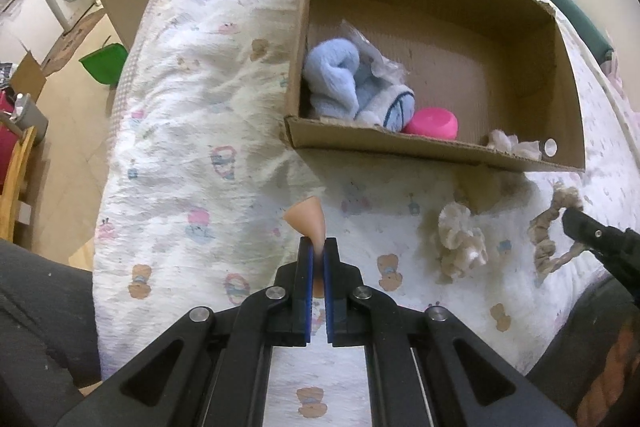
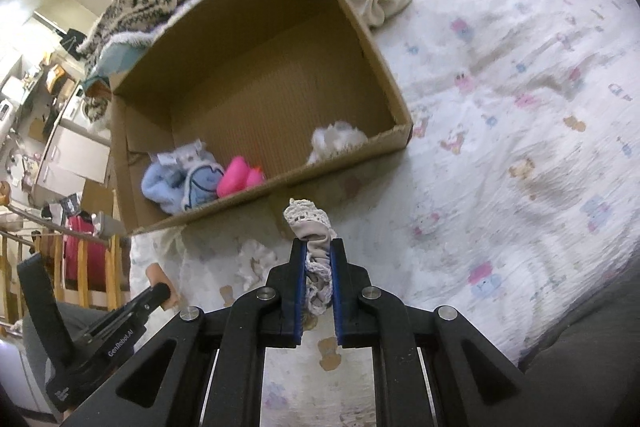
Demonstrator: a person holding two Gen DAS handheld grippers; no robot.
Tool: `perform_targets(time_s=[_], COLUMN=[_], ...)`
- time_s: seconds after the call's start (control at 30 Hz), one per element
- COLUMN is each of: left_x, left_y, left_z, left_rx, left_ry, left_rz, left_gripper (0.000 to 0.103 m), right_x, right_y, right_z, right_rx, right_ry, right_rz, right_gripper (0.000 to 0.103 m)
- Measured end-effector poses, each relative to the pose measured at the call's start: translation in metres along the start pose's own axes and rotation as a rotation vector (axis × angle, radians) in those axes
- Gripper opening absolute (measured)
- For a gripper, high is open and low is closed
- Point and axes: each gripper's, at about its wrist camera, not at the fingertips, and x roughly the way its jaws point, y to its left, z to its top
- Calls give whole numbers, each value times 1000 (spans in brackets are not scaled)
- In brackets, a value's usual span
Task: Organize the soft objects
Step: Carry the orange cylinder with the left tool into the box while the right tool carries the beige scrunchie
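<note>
Grippers over a printed bedsheet (image 2: 500,75): left gripper (image 1: 319,247) clamps a peach makeup sponge (image 1: 308,219), right gripper (image 2: 318,251) clenches a lace-trimmed scrunchie (image 2: 310,223), cardboard box (image 2: 256,75) at twelve o'clock.

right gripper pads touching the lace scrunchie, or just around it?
Touching. Right wrist view: the right gripper has both blue pads pressed against the lace scrunchie, its fabric bunched between them with no gap showing.

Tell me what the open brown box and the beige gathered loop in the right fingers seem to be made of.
Open brown box: corrugated cardboard, matte; fine ribbing on the floor, rough torn edges. Beige gathered loop: looks like soft woven fabric with a knitted lace trim, probably a scrunchie; it bunches up where the fingers pinch it.
</note>
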Motion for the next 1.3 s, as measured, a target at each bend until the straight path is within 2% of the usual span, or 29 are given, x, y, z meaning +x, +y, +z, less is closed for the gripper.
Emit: perform_targets(time_s=[0.37, 0.73, 0.97, 1.07, 1.13, 1.3], left_x=[-12, -59, -85, -94, -98, -97], left_y=[1, 7, 3, -4, -9, -20], left_z=[0, 16, 37, 46, 52, 69], left_rx=[-3, -6, 39, 79, 101, 120], left_ry=[-58, -206, -291, -321, -343, -344], left_rz=[21, 19, 10, -43, -51, -99], left_gripper=[5, 5, 5, 5, 5, 5], right_x=[-25, -62, -74, -75, -75, -69], right_y=[8, 23, 32, 38, 41, 50], right_z=[3, 12, 29, 36, 41, 54], right_rx=[-16, -60, -73, -79, -83, -98], right_ry=[-82, -202, -235, -242, -248, -246], right_rz=[43, 91, 126, 147, 158, 164], right_gripper=[13, 13, 13, 13, 13, 13])
